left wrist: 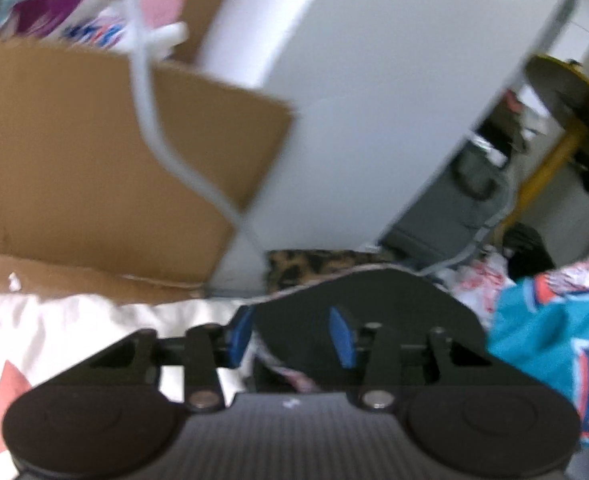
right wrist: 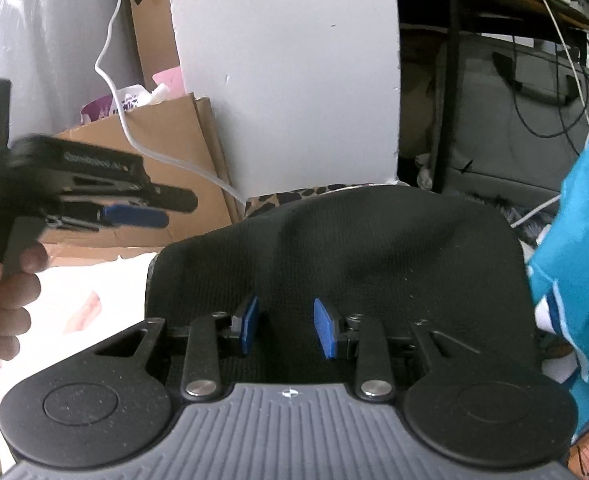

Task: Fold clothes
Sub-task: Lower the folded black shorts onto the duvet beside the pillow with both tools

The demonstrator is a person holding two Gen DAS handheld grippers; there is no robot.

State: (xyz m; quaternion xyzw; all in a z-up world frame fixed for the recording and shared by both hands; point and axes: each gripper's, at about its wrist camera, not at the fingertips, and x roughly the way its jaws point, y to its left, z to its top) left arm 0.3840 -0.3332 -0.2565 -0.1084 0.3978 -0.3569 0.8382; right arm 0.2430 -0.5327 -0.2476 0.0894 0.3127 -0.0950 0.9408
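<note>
Taking the black garment (right wrist: 354, 248) as the landmark: to its left lies the white bedsheet (left wrist: 74, 320), with a cardboard box (left wrist: 94, 140) behind and a white cable (right wrist: 112, 80) trailing down. The left gripper (left wrist: 292, 334) hangs at the garment's left side, jaws parted, holding nothing. The right gripper (right wrist: 286, 330) sits over the cloth, jaws apart; whether they pinch fabric I cannot tell. A fold seems about to begin; next, both need an edge to grip. Right of the garment lies a teal shirt (left wrist: 542, 340).
</note>
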